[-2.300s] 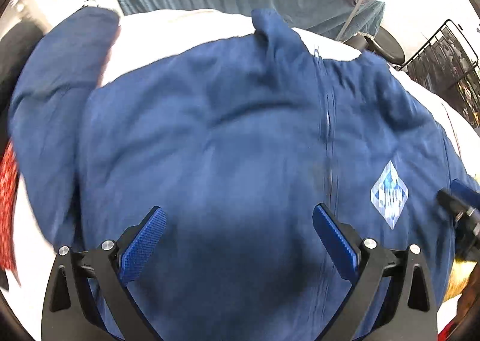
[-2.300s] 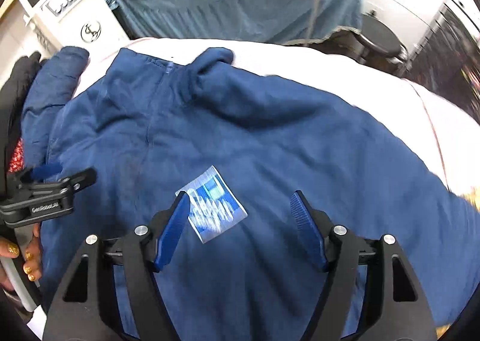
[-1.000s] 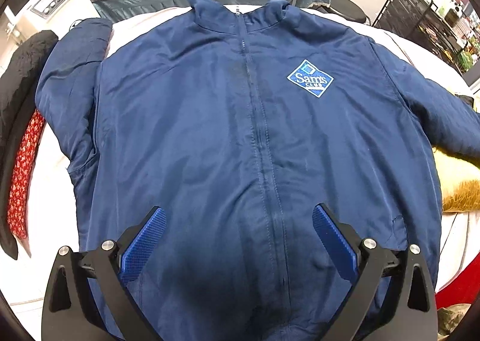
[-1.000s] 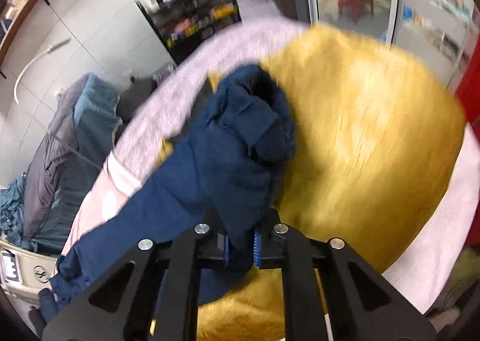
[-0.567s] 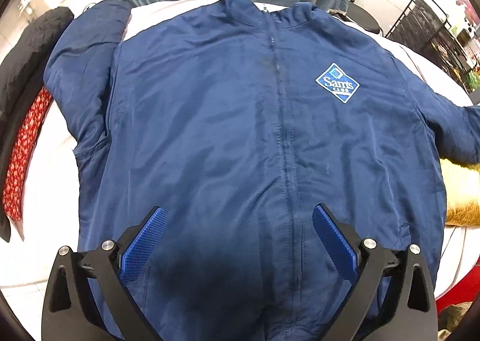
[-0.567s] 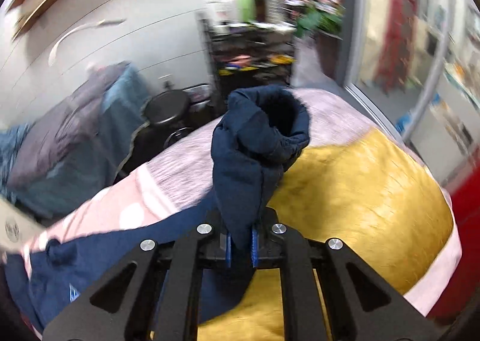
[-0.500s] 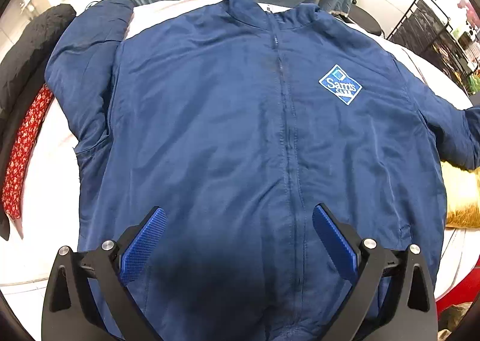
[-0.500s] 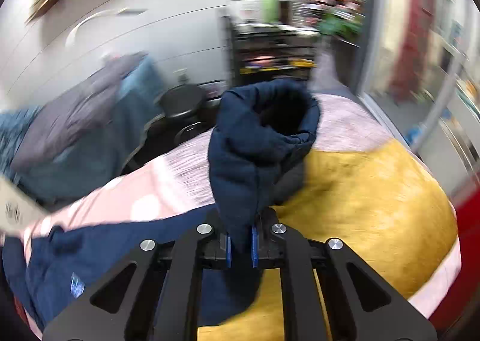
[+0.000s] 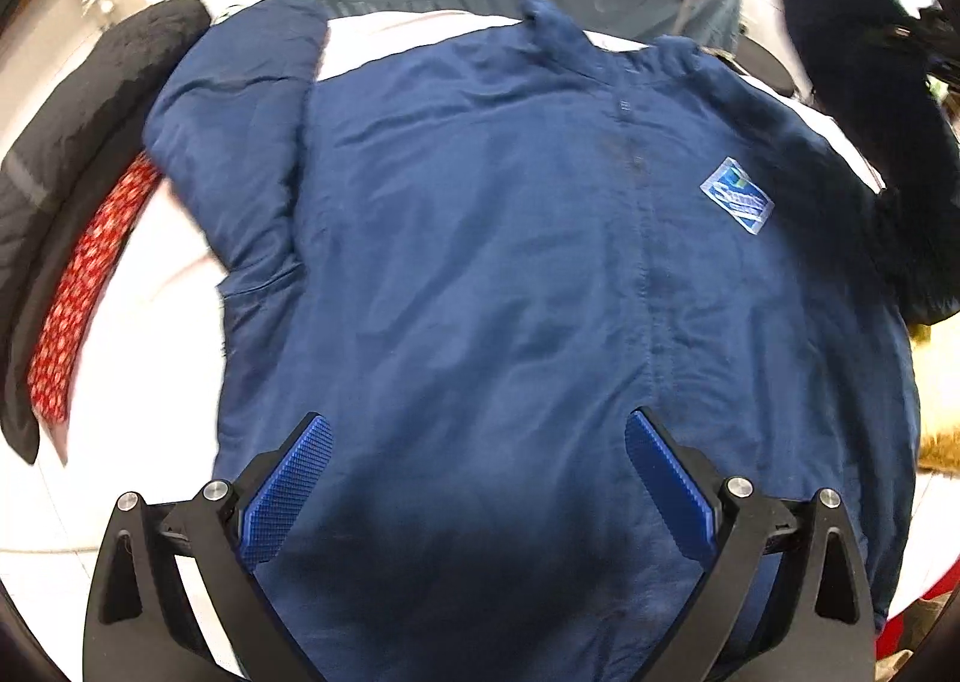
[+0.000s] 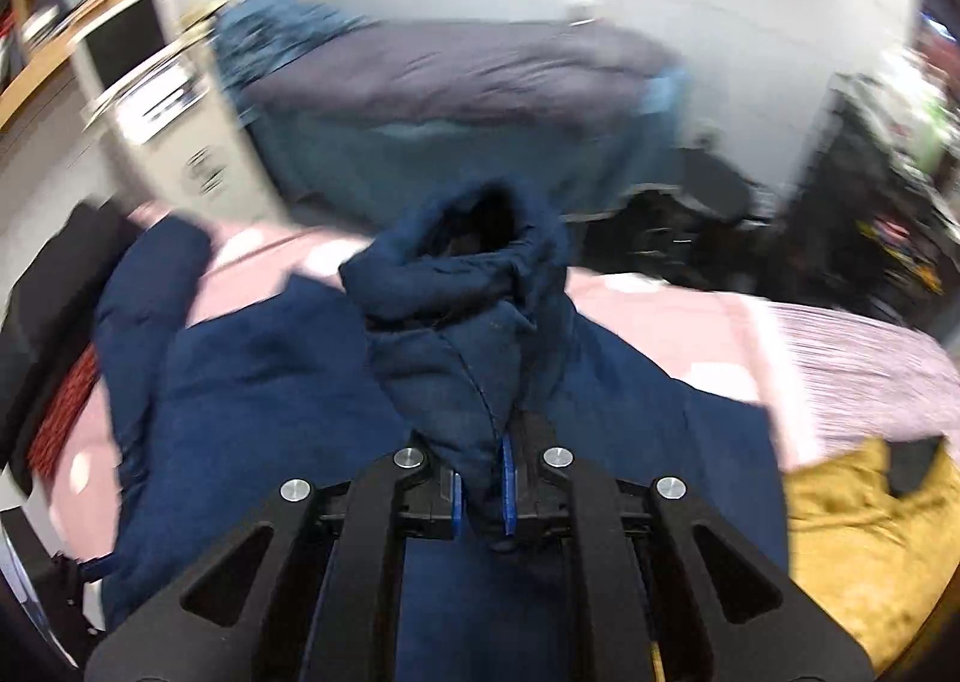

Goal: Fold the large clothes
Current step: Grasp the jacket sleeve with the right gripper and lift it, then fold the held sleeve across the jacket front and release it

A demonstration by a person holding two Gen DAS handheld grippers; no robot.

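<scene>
Slippage is the worry: the right tool point(image 10: 480, 496) is pinched shut on a thick bunch of padded sleeve point(image 10: 462, 346) just below the cuff, and from where I stand the bulk sticking up above the grip could work loose if it is swung hard, dropping the sleeve crooked across the chest. The sleeve might also drag the body of the navy jacket point(image 9: 510, 274) sideways and rumple it, since nothing is pinning it. The left tool point(image 9: 477, 478) hangs wide open above the hem, holding nothing. The jacket lies front up across the middle of the pink-and-white bed point(image 10: 840, 334), collar toward the far edge, its other sleeve point(image 9: 240, 141) lying along its side near the dark and red clothes point(image 9: 78, 274) at the left edge. A mustard fleece point(image 10: 858, 538) sits at the bed's right edge.

Half a second ago the lifted sleeve was out over that fleece; now it is carried in over the jacket's body, and it looms dark at the right of the left tool's view.
</scene>
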